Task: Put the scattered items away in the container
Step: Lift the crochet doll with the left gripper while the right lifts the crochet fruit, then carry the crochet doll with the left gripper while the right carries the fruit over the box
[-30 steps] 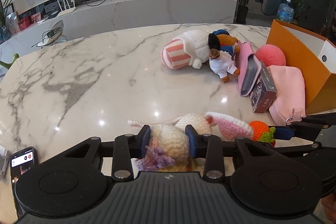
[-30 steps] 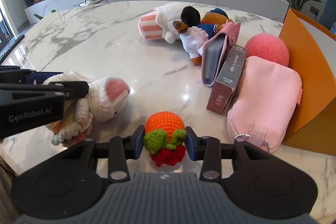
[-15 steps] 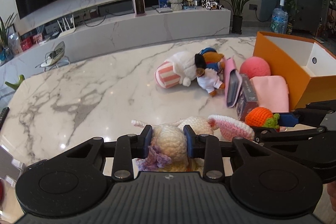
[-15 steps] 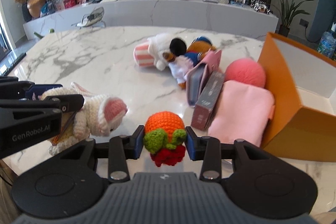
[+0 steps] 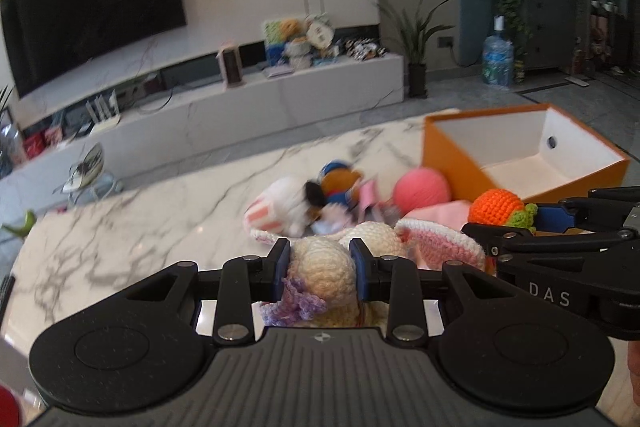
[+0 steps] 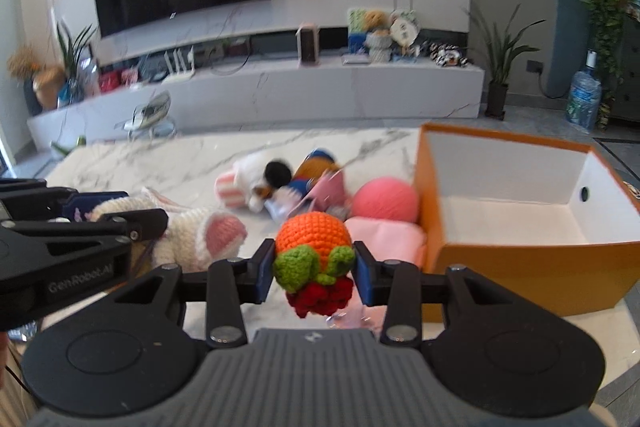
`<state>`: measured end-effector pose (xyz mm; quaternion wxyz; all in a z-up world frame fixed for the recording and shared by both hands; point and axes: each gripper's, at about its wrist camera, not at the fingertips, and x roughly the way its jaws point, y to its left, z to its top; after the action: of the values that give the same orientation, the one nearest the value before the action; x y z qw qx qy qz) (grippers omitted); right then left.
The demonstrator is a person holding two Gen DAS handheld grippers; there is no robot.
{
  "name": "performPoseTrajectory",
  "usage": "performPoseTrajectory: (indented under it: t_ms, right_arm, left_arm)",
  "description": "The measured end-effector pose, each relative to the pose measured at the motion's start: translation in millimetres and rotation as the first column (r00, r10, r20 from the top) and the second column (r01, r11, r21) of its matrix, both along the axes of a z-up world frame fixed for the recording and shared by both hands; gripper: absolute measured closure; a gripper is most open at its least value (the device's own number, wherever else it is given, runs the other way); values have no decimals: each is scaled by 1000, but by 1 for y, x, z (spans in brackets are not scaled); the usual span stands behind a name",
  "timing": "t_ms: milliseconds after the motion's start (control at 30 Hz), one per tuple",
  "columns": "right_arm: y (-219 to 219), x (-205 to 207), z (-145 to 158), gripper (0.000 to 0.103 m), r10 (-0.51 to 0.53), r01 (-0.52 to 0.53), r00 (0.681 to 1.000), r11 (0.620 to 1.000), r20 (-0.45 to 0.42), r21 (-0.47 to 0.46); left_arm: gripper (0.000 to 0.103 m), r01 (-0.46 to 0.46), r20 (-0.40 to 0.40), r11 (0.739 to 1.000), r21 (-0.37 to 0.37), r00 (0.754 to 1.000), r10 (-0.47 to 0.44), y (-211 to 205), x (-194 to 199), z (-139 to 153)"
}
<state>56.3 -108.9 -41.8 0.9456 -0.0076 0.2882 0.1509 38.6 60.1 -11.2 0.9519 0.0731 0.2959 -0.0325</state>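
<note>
Left hand-held gripper (image 5: 320,269): closed on crocheted bunny (image 5: 324,267), held above the table (image 5: 140,227).
Right hand-held gripper (image 6: 314,269): closed on crocheted orange (image 6: 314,239), also aloft.
Orange box (image 6: 508,195): open, at 2 o'clock from the right gripper, white inside.
Pink pouch (image 6: 384,237) and pink ball (image 6: 386,199): just beside the box's near wall, between the grippers and the box.
Plush toys (image 6: 276,183): heaped at 12 o'clock, blurred.

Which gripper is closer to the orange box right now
Right. The right gripper, holding the crochet orange, sits just beside the orange box; the left gripper, holding the crochet bunny, is farther out.
</note>
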Motion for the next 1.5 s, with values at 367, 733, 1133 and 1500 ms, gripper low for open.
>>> performPoseTrajectory:
  t_ms: [367,733,1133,1500]
  right_arm:
    - [-72,6,32,60,-102,100,992,995,78,30]
    - [-151,47,48,60,-226,221,965,974,132,55]
    - [-218,156,4,60,-242,245,969,967,-48,77]
    - [-221,230,-37,60,-176,204,957,973,-230,105]
  left_arm:
    - [66,136,81,990,40,987,-139,-73,23,26]
    - [66,278,94,960,-21,957,-275,-137,76,41]
    - [66,337,26,940,52,941,-338,-197,158,-6]
    - [65,371,-30,896,245,926,-376,-235,197,-68]
